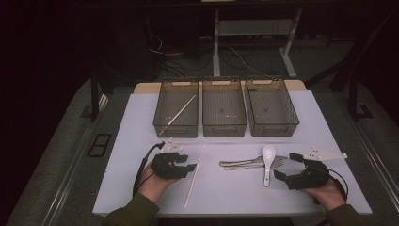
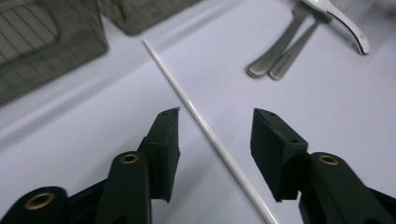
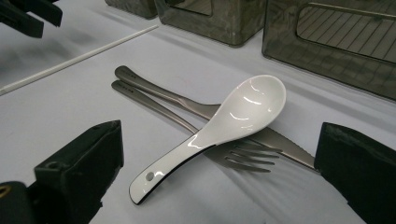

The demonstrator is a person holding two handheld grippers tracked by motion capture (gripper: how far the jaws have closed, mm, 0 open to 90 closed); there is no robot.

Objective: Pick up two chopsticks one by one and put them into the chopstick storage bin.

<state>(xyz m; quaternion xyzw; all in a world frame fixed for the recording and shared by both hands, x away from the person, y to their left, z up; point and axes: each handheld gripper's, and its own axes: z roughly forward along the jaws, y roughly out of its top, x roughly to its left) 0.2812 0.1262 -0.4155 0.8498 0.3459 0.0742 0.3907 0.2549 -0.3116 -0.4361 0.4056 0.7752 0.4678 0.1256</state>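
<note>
A long white chopstick (image 1: 195, 174) lies on the white mat, pointing away from me. My left gripper (image 1: 187, 161) is low over it, and in the left gripper view the chopstick (image 2: 187, 98) runs between the jaws of this gripper (image 2: 215, 113) with a gap on each side, so it is open. To the right, a white ceramic spoon (image 1: 268, 162) rests across a metal fork and knife (image 1: 244, 163). My right gripper (image 1: 286, 165) is just right of them, jaws wide open. In the right gripper view the spoon (image 3: 243, 112) lies ahead of that gripper (image 3: 218, 135), untouched.
Three dark see-through bins stand in a row at the back of the mat: left (image 1: 175, 128), middle (image 1: 224, 128), right (image 1: 273, 128). The left bin holds another white chopstick (image 1: 179, 113). The mat's front edge (image 1: 226, 212) is close to my hands.
</note>
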